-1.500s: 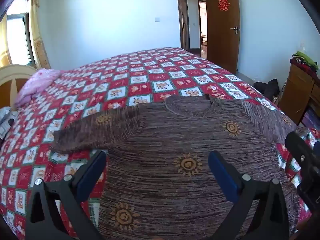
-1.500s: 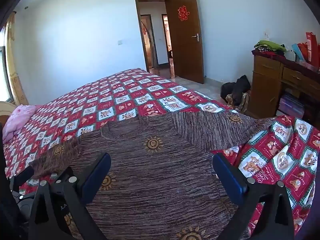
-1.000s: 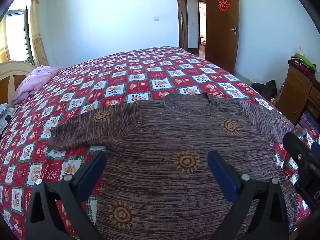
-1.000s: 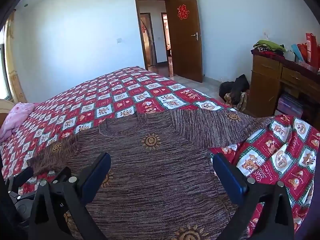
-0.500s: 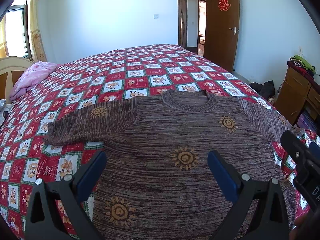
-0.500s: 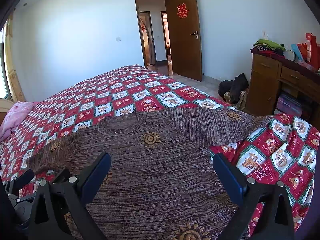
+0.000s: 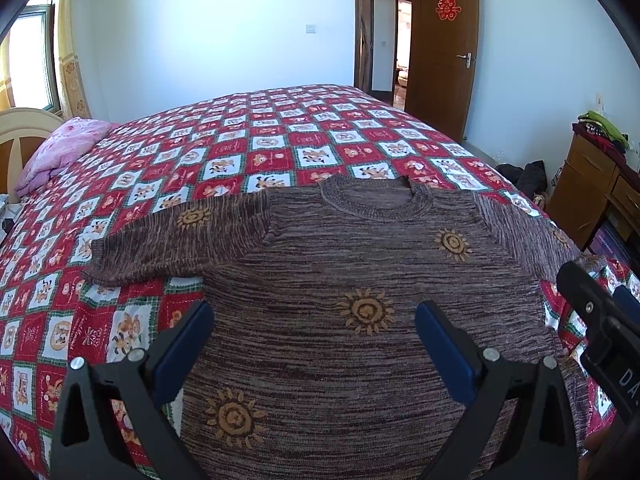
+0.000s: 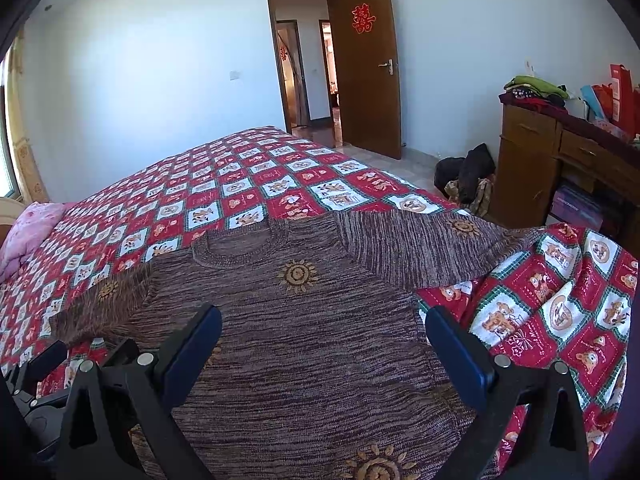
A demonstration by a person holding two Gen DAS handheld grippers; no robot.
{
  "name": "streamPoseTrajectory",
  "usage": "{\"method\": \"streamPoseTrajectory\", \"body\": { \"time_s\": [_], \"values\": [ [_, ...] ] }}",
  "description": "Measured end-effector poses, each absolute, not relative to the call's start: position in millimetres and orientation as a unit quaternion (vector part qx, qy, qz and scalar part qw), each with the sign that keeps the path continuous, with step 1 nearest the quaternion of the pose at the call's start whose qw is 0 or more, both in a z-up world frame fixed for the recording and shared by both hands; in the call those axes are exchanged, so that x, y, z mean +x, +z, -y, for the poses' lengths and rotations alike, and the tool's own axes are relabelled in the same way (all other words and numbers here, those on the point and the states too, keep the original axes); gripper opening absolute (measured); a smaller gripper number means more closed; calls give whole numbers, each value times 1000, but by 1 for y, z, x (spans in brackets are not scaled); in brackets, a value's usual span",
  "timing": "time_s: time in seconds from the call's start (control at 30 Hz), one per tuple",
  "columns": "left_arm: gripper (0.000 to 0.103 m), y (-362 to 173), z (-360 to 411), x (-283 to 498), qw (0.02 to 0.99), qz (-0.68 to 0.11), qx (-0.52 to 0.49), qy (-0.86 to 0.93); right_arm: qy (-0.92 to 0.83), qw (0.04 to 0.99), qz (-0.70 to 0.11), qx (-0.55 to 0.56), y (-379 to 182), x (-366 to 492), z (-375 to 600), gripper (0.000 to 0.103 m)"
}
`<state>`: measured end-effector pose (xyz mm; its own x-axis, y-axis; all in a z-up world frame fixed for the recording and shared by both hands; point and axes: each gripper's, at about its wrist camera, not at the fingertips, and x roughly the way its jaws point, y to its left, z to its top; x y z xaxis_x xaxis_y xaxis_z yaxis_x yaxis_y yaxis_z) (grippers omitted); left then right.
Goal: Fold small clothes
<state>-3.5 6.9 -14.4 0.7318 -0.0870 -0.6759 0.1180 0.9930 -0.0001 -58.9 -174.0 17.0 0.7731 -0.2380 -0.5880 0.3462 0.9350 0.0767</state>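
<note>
Both grippers hang over the near hem of the sweater, holding nothing: the left gripper has its blue pads spread wide, and the right gripper is equally spread.

Change over the last moments: both views have drawn back and risen slightly, so more of the garment now shows. The sweater itself has not shifted.

Position of the work: the sweater lies flat, front up, on the checked bedspread, collar away from the person. The left sleeve lies straight out; the right sleeve runs toward the bed's edge.

Assessment: laying-out appears complete and no fold is yet made. The likely first step is bringing a sleeve across the body.
</note>
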Motion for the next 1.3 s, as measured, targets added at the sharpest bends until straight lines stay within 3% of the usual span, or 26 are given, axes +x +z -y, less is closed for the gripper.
{"method": "streamPoseTrajectory", "body": {
  "time_s": [1.3],
  "values": [
    [103, -25, -4, 4, 922, -381, 27, -63, -192, 925, -324, 57, 14, -34, 188, 102]
  ]
}}
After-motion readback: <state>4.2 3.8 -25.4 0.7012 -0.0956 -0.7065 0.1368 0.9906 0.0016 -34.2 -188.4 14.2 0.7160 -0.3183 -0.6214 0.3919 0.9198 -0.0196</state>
